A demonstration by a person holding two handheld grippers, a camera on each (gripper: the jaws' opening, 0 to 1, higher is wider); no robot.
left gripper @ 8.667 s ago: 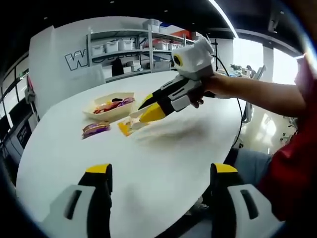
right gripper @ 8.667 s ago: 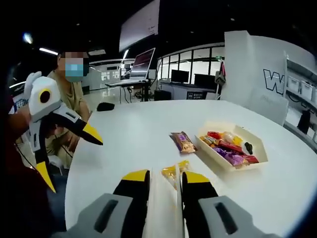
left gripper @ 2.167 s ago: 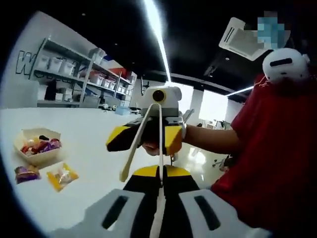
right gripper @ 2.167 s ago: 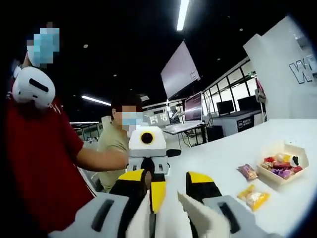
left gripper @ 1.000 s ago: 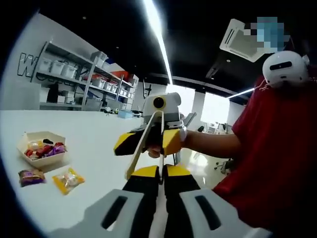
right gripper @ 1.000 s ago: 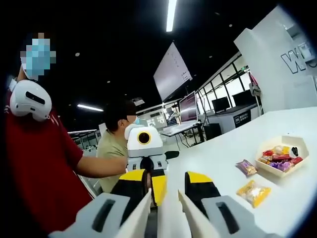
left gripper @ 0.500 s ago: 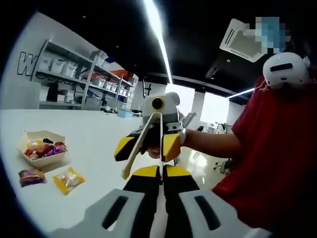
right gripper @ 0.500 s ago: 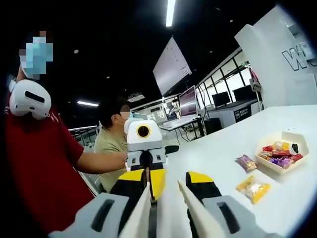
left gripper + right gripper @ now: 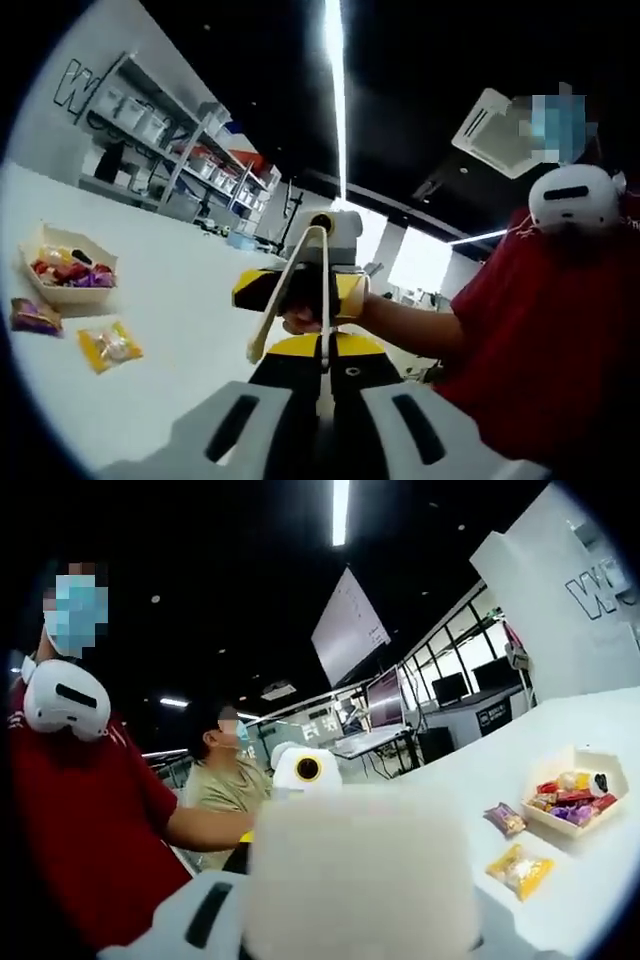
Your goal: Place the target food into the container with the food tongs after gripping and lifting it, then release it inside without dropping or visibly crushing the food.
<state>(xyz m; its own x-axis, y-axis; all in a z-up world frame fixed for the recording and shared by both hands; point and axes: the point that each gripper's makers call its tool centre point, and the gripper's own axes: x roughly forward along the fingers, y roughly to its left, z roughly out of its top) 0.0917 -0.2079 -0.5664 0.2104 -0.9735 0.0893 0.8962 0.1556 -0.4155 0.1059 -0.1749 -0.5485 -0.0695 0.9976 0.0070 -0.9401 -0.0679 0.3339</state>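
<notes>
The cream food tongs [image 9: 290, 285] hang hinge-up in the left gripper view. My right gripper [image 9: 302, 292] has its yellow jaws either side of them. One tong arm runs down between the jaws of my left gripper [image 9: 325, 352], which are shut on its tip. The other arm slants free to the left. A blurred white mass [image 9: 360, 870] hides my right gripper's own jaws in the right gripper view. A yellow food packet [image 9: 108, 345] [image 9: 520, 868] and a purple one [image 9: 30, 317] [image 9: 505, 820] lie on the white table beside the hexagonal container [image 9: 65, 295] [image 9: 560, 828], which holds several wrapped snacks.
The white table [image 9: 190, 330] [image 9: 480, 780] stretches away toward storage shelves [image 9: 150, 120]. The person holding the grippers wears a red top [image 9: 540, 330] [image 9: 80, 820]. Another person in an olive shirt [image 9: 225, 790] sits at the table's far side, with monitors [image 9: 440, 690] behind.
Both views have tilted with the hands. The tong arms seen half a second ago between my right jaws are now replaced by a white blur close to that camera.
</notes>
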